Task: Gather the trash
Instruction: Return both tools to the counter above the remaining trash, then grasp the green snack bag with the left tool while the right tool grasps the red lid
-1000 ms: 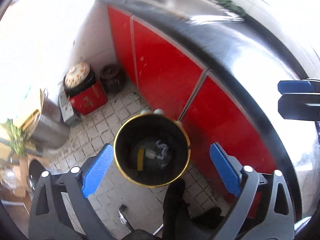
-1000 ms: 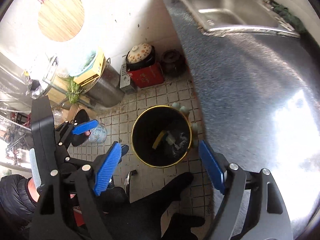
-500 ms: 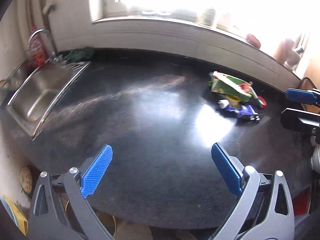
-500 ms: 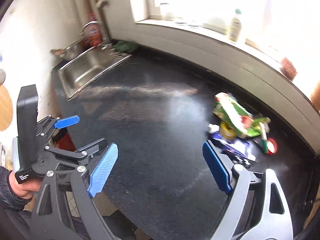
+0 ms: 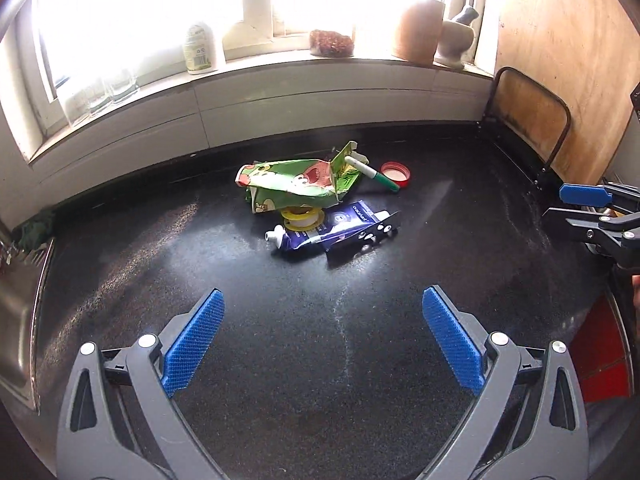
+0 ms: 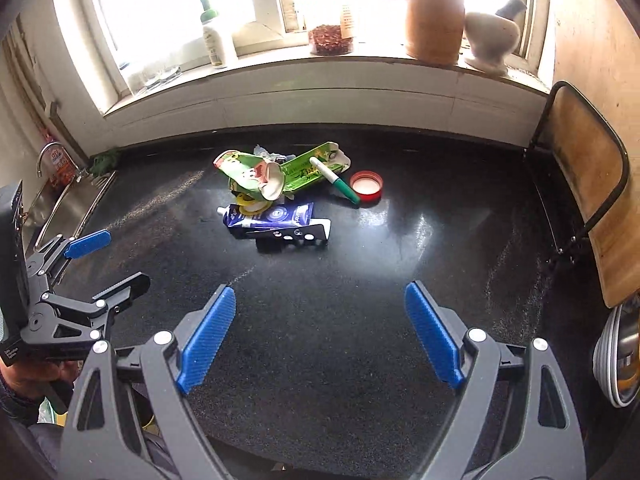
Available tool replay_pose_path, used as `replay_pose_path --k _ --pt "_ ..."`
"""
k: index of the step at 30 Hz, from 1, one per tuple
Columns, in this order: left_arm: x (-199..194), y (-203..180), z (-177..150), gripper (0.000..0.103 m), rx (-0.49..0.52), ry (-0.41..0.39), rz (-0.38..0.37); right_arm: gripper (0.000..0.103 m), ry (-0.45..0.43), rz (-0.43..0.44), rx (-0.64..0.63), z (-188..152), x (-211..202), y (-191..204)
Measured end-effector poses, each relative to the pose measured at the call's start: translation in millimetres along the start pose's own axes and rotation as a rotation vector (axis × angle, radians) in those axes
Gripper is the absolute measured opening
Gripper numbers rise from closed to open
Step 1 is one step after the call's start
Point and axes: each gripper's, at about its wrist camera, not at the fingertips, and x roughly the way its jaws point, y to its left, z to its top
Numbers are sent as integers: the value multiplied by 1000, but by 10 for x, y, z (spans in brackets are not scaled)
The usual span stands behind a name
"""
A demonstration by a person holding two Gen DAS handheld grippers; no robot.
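Observation:
A small heap of trash lies on the black countertop (image 5: 320,360) near the back wall. It holds a crumpled green carton (image 5: 292,186) (image 6: 256,176), a green marker (image 5: 372,174) (image 6: 336,182), a red lid (image 5: 396,172) (image 6: 366,187), a yellow tape roll (image 5: 300,216), a blue tube (image 5: 328,226) (image 6: 272,216) and a black bracket (image 5: 360,240) (image 6: 292,236). My left gripper (image 5: 323,296) (image 6: 120,258) hovers open and empty, short of the heap. My right gripper (image 6: 320,290) (image 5: 568,206) is beside it, also open and empty.
A steel sink (image 6: 68,200) is set into the counter at the left. On the windowsill (image 6: 360,64) stand a bottle, a jar, a clay pot and a mortar. A wooden board in a wire rack (image 6: 584,184) and stacked bowls (image 6: 616,360) are at the right.
Both grippers have swung up from over the black bin on the floor to the countertop. The trash heap has come toward the middle of both views and looks closer.

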Motion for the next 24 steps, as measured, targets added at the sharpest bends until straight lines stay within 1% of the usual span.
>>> replay_pose_path --k 4,7,10,15,18,20,24 --pt "76 27 11 96 6 5 7 84 -8 5 5 48 9 -71" --pt "166 103 49 96 -14 20 19 84 -8 7 -9 120 69 -94" --pt "237 202 137 96 -69 31 9 84 -5 11 -23 215 184 -126" --pt "457 294 441 96 -174 49 -20 84 14 13 -35 403 464 -191" --pt "689 336 646 96 -240 75 -7 84 37 10 -37 536 694 -257" --pt "878 380 775 96 -304 107 9 84 59 4 -30 622 865 -320" --pt "1275 420 993 96 -375 165 44 84 104 1 -22 798 1236 -448"
